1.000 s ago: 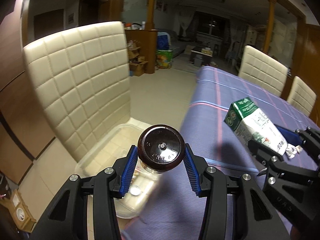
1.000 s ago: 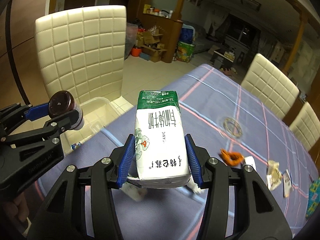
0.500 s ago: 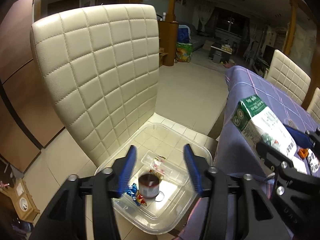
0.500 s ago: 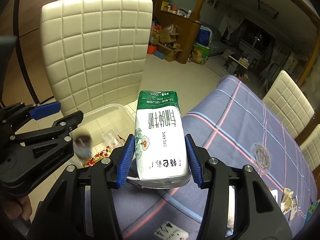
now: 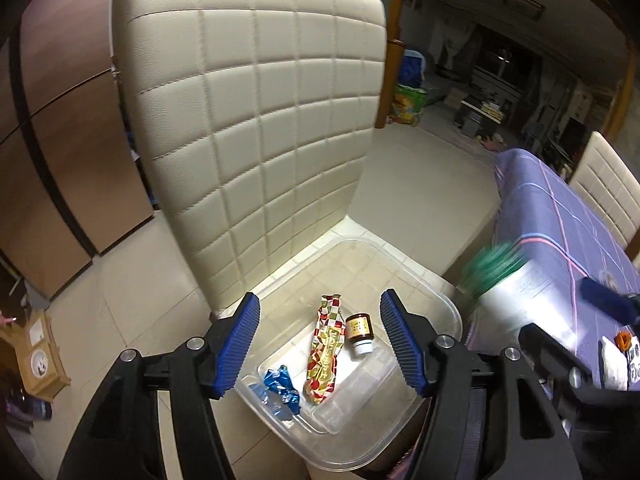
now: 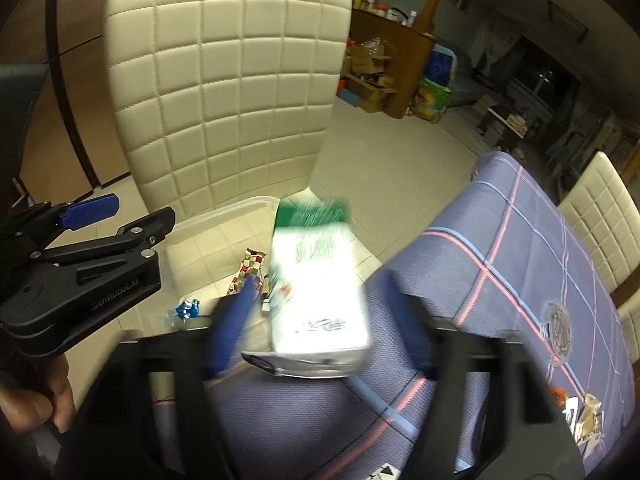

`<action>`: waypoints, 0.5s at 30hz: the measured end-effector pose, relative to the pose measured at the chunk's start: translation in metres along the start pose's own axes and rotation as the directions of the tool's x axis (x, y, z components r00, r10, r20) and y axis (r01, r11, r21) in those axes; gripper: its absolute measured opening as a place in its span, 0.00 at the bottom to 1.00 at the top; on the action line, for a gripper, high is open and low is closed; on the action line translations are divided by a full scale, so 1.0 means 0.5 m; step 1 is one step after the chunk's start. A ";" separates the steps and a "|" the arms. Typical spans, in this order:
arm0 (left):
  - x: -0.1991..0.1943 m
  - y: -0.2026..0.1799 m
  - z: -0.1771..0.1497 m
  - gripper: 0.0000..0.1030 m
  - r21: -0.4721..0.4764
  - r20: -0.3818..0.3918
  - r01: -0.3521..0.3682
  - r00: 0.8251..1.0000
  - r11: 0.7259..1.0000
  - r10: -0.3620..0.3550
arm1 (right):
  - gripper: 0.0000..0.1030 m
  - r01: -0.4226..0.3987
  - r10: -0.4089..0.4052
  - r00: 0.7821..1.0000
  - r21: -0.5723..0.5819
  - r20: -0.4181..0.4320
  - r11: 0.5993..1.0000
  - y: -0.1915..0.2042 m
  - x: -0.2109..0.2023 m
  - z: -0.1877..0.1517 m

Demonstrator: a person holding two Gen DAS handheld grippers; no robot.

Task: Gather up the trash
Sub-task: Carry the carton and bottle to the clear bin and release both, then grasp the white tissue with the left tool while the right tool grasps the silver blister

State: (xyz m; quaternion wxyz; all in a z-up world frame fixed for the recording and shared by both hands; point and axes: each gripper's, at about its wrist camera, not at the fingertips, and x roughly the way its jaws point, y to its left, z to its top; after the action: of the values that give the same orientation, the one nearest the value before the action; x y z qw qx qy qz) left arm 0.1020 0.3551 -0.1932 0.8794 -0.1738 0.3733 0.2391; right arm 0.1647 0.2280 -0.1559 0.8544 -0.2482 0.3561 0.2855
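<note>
My left gripper [image 5: 320,298] stands open and empty above a clear plastic bin [image 5: 360,241] on the floor. In the bin lie a small brown bottle [image 5: 360,330] on its side, a red-and-gold checked wrapper [image 5: 328,352] and crumpled blue foil [image 5: 282,386]. My right gripper [image 6: 326,296] is over the table corner beside the bin, its jaws opening. The green-and-white milk carton [image 6: 320,292] is between them, blurred, with both pads spread clear of its sides. The left wrist view shows the carton [image 5: 516,292] at the right, near the bin's edge.
A cream quilted chair back [image 5: 256,128] rises right behind the bin. The table with a purple checked cloth [image 6: 500,260] holds small scraps of trash [image 6: 584,420] at its near right. A hand [image 6: 36,408] holds the left gripper's handle. Tiled floor surrounds the bin.
The left gripper let go of the brown bottle, which now lies in the bin. Both grippers moved from the table toward the bin. The right jaws have spread off the carton.
</note>
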 end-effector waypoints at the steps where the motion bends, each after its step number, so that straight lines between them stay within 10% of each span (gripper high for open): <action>1: -0.004 0.002 0.000 0.59 -0.003 0.002 -0.004 1.000 1.000 0.004 | 0.76 0.012 -0.012 1.000 0.002 0.022 1.000 0.001 -0.008 -0.001; 15: -0.093 -0.164 -0.048 0.61 0.171 -0.001 0.138 0.990 0.976 -0.140 | 0.74 0.159 -0.163 0.986 0.149 0.017 0.976 -0.142 -0.118 -0.124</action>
State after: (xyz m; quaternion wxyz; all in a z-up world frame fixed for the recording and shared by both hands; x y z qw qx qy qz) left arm 0.1051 0.2623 -0.1644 0.9077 -0.1223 0.3742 0.1451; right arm 0.1485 0.1198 -0.1344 0.8958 -0.2085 0.3425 0.1920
